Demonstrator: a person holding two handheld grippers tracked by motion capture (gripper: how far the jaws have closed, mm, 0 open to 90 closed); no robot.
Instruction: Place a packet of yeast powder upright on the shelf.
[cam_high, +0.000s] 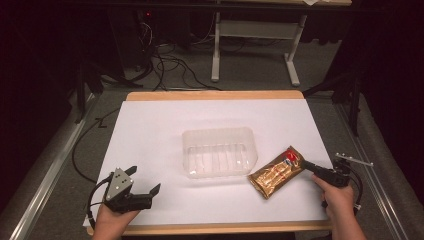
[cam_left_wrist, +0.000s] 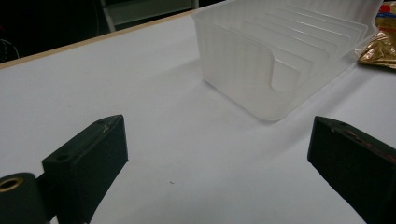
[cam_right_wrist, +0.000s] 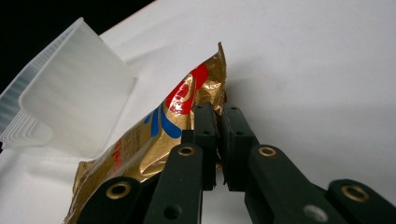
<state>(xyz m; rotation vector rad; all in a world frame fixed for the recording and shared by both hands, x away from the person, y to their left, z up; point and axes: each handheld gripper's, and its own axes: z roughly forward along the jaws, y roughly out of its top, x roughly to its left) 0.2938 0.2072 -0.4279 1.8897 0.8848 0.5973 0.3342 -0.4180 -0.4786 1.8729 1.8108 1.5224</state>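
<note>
— We found the gold snack packet lying flat on the table, at about four o'clock from the clear plastic container and just beside its corner. Our right gripper had its jaws pinched together on the packet's near edge, close to the sealed end by the red print.

— So we held only a thin strip of foil. We judged that the risk: the slick film could have slid out of the jaws on the lift, or the packet could have swung and drooped from that one edge.

— And the container sat at ten o'clock from the packet, very near. A dangling end could have caught its rim and pushed the light tub across the table, or tipped it.

— Our left gripper rested at seven o'clock from the container, jaws wide apart and holding nothing, well clear of the tub.

— So nothing steadied the container if we knocked it. We also risked crushing the contents with too hard a pinch.
</note>
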